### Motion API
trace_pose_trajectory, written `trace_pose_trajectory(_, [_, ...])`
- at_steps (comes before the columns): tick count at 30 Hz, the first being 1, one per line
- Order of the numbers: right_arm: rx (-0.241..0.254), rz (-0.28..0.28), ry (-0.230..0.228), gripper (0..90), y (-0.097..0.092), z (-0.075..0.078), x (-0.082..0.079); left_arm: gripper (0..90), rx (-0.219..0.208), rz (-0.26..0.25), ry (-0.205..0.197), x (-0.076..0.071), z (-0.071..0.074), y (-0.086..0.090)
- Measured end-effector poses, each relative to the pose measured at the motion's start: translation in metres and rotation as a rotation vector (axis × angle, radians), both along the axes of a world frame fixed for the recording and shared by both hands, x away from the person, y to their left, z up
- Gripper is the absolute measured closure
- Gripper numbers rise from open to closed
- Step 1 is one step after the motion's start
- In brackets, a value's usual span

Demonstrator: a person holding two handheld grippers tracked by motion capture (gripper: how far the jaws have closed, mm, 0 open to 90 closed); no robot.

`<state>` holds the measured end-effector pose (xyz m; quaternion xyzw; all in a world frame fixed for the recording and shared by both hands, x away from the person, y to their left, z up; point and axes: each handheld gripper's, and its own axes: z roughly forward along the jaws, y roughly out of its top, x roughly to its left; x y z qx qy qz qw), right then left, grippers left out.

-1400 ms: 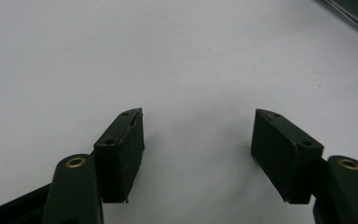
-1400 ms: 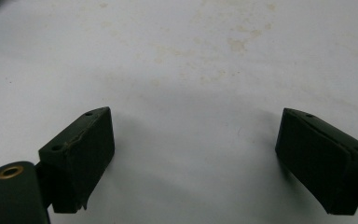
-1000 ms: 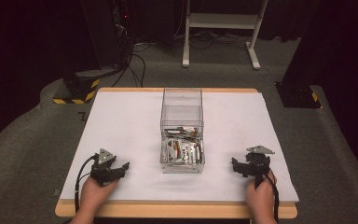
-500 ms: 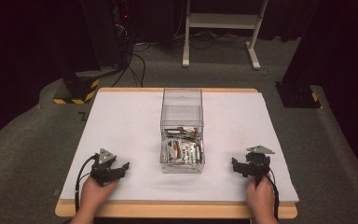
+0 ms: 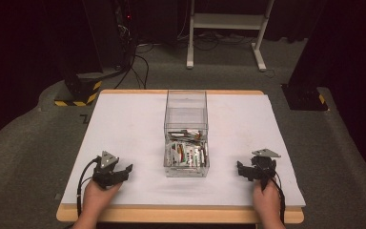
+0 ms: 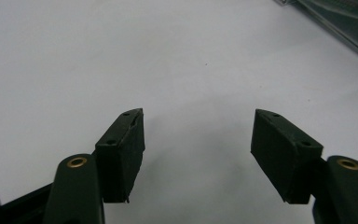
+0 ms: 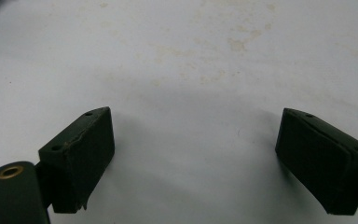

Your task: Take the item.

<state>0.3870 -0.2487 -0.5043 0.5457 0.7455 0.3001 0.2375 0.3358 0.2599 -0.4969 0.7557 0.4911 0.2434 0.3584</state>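
Left jaws: spread wide apart with nothing between them, as seen in the left gripper view; only bare white surface is seen in the gap.
Right jaws: likewise held wide apart and empty, as seen in the right gripper view; faint brownish stains are seen on the surface beyond them.
Left gripper [image 5: 124, 170]: rested on the desk near the front-left corner, held by the left hand [image 5: 96, 195], which is brought in over the front edge.
Right gripper [image 5: 242, 169]: rested on the desk near the front-right corner, held by the right hand [image 5: 268, 200]; its jaws are pointed inward, toward the box.
Clear box [image 5: 186, 134]: a tall transparent container, stood upright at the middle of the desk, between the two grippers and well apart from both; small packets [image 5: 187, 151] are piled in its lower part, their kind not to be told.
Desk [image 5: 124, 129]: covered in white, edged in wood along the front.
Floor [image 5: 33, 143]: grey carpet is seen around the desk.
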Motion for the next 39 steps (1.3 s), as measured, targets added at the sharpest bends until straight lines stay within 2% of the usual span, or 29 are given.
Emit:
trace_pose_trajectory(11, [0.001, 0.001, 0.003, 11.2, 0.000, 0.000, 0.000, 35.4, -0.023, -0.043, -0.056, -0.007, 0.011, -0.012])
trace_pose_trajectory(20, [-0.001, 0.003, 0.001, 11.2, -0.001, 0.000, 0.000, 35.5, -0.052, -0.072, -0.085, -0.013, 0.019, -0.023])
trace_pose_trajectory(24, [0.000, 0.004, 0.000, 11.2, -0.001, 0.000, 0.000, 35.4, -0.082, -0.077, -0.093, -0.014, 0.023, -0.027])
trace_pose_trajectory(30, [0.001, 0.004, 0.001, 11.3, -0.001, 0.000, 0.000, 35.3, -0.104, -0.077, -0.111, -0.016, 0.027, -0.031])
trace_pose_trajectory(35, [0.006, 0.005, 0.001, 11.3, -0.001, 0.000, 0.000, 36.3, -0.142, -0.069, -0.138, -0.018, 0.032, -0.031])
trace_pose_trajectory(39, [0.007, 0.005, 0.002, 11.3, -0.001, 0.000, 0.000, 36.7, -0.144, -0.077, -0.152, -0.019, 0.034, -0.033])
